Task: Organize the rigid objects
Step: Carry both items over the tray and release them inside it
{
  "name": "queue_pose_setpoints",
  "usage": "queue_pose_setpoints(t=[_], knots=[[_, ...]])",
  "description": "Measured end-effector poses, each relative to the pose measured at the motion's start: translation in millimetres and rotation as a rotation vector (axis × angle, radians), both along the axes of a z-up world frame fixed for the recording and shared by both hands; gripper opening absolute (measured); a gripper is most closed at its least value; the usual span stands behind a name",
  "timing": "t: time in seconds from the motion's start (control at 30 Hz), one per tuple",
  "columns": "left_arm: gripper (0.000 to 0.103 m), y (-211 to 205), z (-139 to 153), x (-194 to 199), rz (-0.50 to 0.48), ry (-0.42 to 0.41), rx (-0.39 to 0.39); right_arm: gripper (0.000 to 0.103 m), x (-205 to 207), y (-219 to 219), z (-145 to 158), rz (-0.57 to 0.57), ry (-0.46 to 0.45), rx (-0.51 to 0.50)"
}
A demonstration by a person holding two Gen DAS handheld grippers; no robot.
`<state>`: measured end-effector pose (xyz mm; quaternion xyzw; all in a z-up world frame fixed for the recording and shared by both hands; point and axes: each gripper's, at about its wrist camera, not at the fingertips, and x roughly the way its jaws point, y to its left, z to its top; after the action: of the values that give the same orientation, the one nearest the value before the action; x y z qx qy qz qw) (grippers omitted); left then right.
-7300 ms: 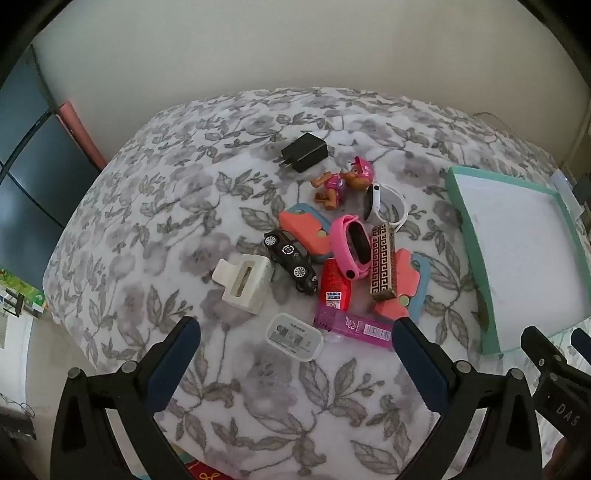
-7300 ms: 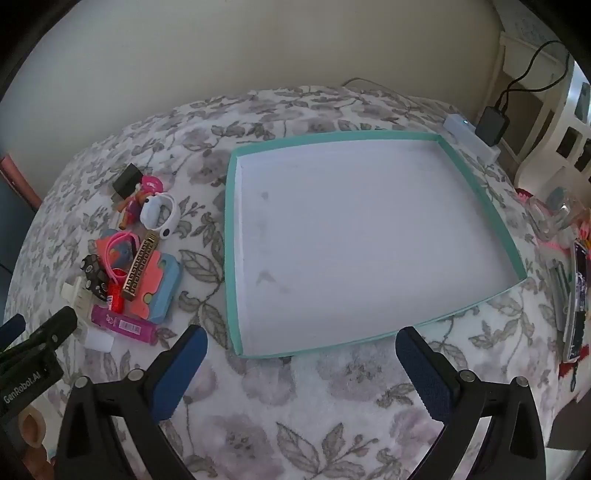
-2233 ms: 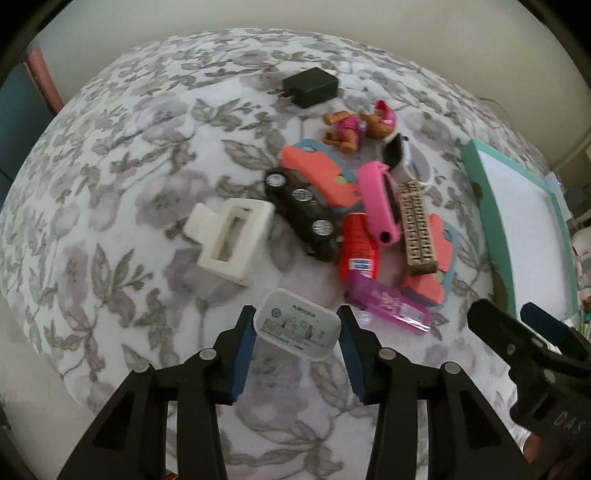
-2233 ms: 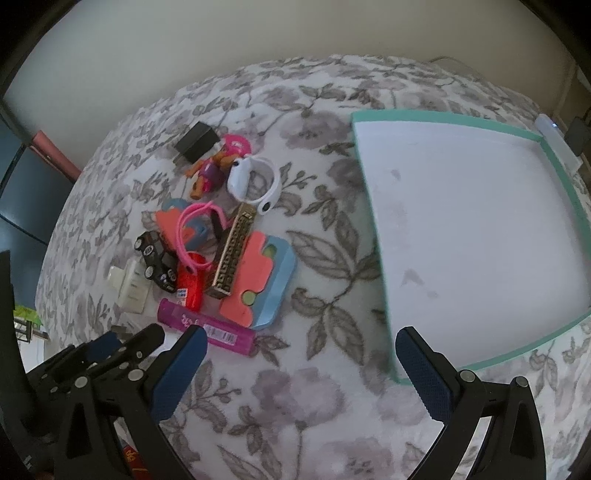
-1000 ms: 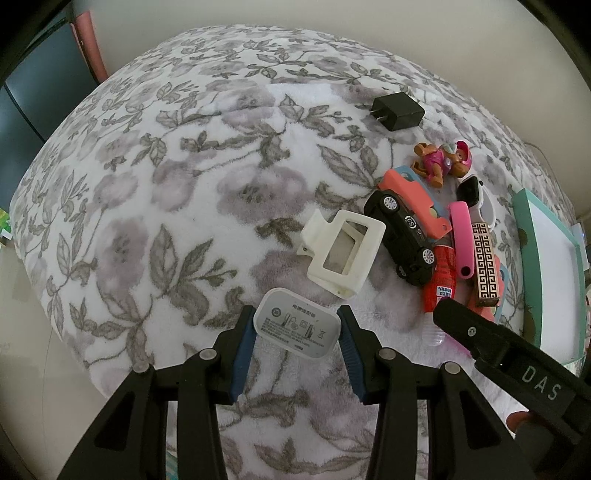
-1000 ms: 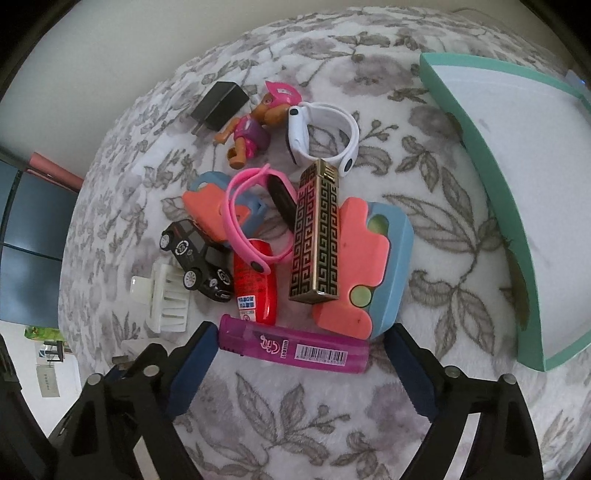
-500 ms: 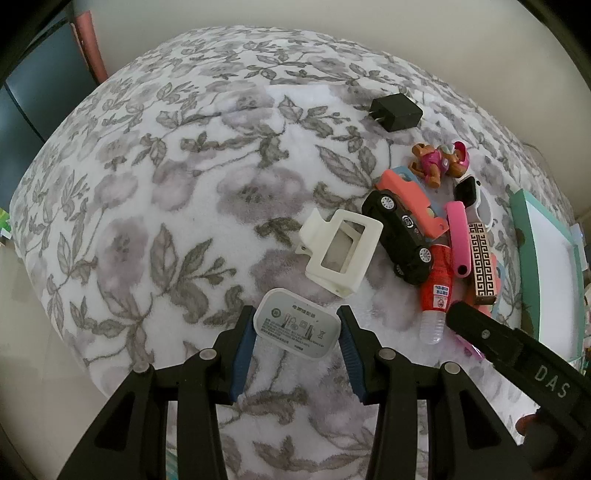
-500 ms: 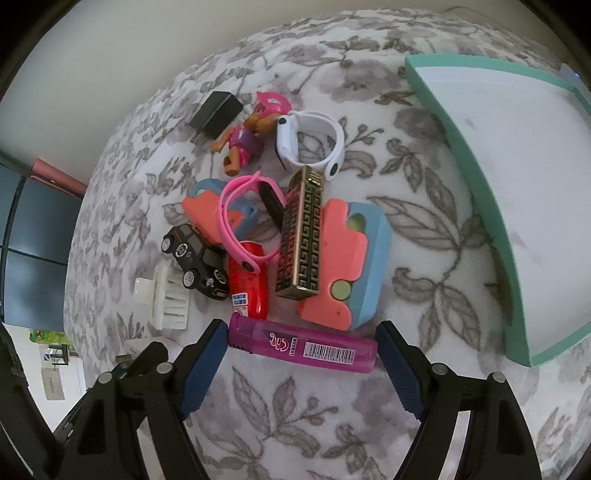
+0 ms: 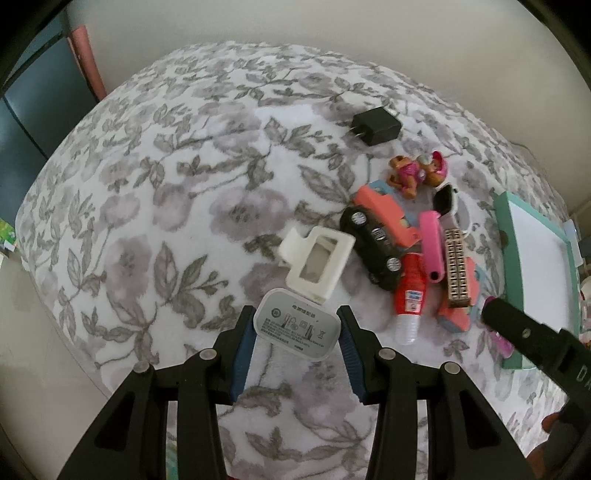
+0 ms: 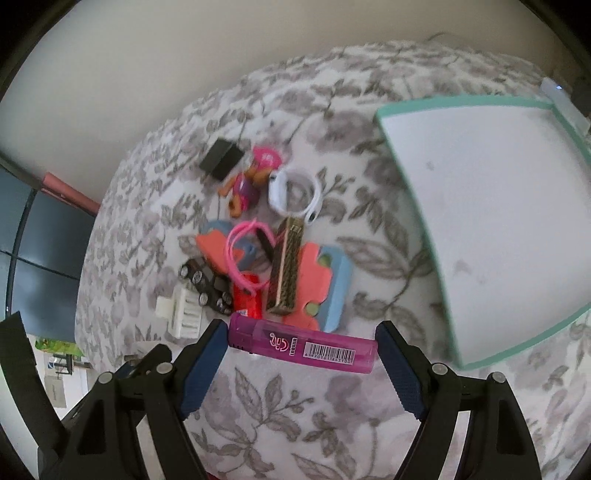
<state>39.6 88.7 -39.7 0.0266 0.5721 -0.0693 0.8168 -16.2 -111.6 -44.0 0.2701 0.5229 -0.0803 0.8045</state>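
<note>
While the left tongs (image 9: 297,332) gripped the white adapter (image 9: 297,329) between their blue pads, the right tongs (image 10: 301,347) clamped the purple lighter (image 10: 301,345) crosswise by its ends. Beyond them, the pile of small toys (image 10: 273,262) lay on the grey-flowered blanket (image 9: 166,177), near the teal-rimmed tray (image 10: 417,206), whose white floor held nothing. A cream wall (image 9: 295,22) rose behind the surface, with dark panels (image 9: 22,122) to the left.

White rounded adapter (image 9: 297,325) and purple lighter (image 10: 301,347) lie flat beside the jumbled toy pile (image 9: 413,243).
</note>
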Motion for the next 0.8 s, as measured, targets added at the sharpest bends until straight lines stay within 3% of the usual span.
queue_pose_setpoints(t=[0.3, 0.53, 0.8], knots=[[0.046, -52, 37, 1, -0.103, -0.034, 0.015, 0.084, -15, -68, 17, -0.135, -0.032, -0.078], [0.046, -127, 58, 0, -0.232, -0.031, 0.008, 0.084, -31, -125, 15, -0.265, -0.015, -0.124], [0.046, -220, 59, -9, -0.368, -0.036, 0.018, 0.084, -52, -185, 6, -0.384, 0.042, -0.190]])
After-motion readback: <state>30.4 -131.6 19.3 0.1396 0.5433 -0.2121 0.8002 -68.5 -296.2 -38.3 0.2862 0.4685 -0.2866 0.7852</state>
